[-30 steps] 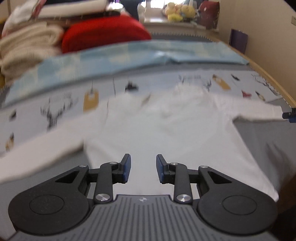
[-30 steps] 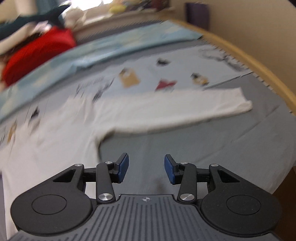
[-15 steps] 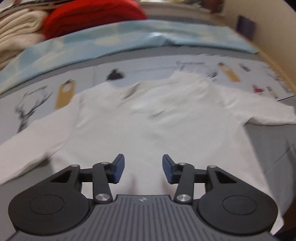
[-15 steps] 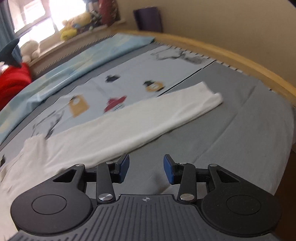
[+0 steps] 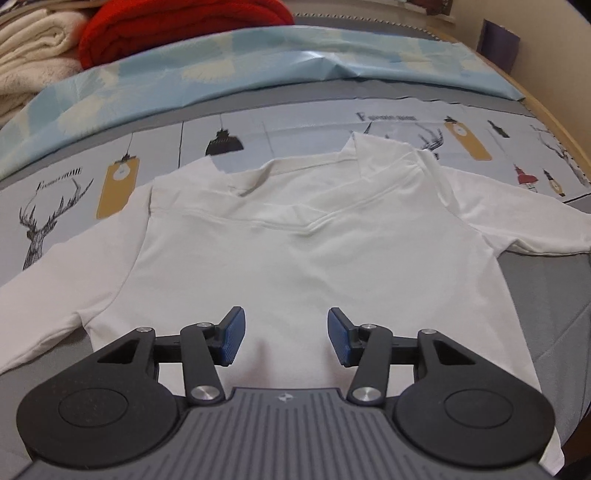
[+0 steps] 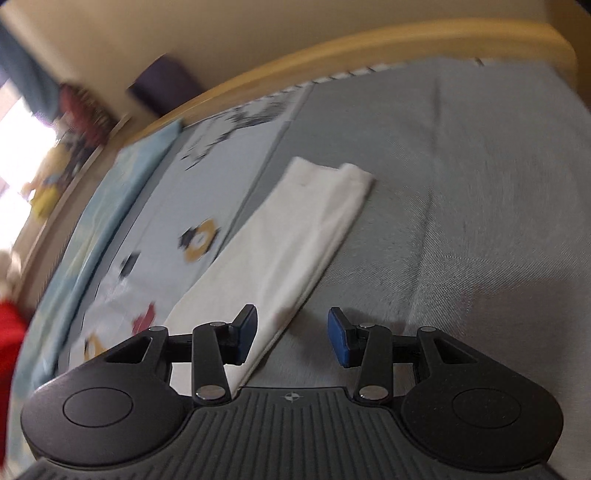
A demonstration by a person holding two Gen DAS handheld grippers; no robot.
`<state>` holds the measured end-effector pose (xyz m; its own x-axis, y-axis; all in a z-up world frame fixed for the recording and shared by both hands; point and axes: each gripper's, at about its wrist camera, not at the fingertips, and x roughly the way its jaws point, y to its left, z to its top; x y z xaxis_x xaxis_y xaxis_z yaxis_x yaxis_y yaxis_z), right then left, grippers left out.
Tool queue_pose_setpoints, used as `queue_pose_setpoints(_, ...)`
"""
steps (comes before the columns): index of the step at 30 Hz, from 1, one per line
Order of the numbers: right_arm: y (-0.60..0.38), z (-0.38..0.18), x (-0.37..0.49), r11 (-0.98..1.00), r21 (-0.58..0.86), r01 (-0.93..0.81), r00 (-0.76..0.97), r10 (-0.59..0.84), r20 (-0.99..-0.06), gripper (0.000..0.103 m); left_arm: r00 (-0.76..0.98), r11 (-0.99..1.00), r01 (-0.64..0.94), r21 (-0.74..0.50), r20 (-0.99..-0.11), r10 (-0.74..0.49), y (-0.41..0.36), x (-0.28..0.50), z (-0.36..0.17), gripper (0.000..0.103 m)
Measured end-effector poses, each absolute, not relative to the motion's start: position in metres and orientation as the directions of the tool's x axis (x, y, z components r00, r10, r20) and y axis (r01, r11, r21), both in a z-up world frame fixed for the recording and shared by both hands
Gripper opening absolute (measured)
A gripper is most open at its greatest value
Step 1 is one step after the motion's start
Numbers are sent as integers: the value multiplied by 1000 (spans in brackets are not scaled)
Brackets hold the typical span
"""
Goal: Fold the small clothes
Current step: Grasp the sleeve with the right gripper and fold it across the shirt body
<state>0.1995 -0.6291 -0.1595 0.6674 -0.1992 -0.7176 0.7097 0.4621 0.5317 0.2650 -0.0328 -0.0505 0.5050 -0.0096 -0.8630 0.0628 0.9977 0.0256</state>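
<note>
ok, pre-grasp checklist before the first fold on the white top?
1. White shirt spread flat, both sleeves out: ok.
2. Left gripper open over the lower body, jaws just opened wider, nothing between: ok.
3. Right gripper open, empty: ok.
4. Right sleeve edge between its pads: not ok, only the left pad overlaps it.
5. Hem visible: cannot tell.

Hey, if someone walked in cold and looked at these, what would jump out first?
A white long-sleeved shirt spread flat on the printed bedsheet, sleeves out to both sides. Behind it, a red folded blanket stands out at the far edge. The left claw hangs open over the shirt's hem.
</note>
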Motion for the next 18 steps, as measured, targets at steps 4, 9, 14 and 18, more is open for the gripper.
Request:
queue_pose_setpoints(4, -636, -169, 215, 443, 532, 721, 668, -243, -704, 44, 489, 999, 30, 11, -872, -5, -23, 267, -53, 55)
queue_pose_setpoints(9, -630, -168, 237, 482, 443, 756, 624, -327, -710, 42, 489, 1000, -1, 7, -872, 7, -10, 268, -52, 55)
queue_pose_setpoints(14, -624, -167, 245, 446, 353, 822, 543, -431, -721, 4, 489, 999, -49, -3, -872, 22, 12, 265, -49, 55)
queue_pose_setpoints(18, -592, -134, 263, 508, 211, 835, 510, -571, -644, 3, 497, 996, -89, -15, -867, 31, 30, 261, -42, 55)
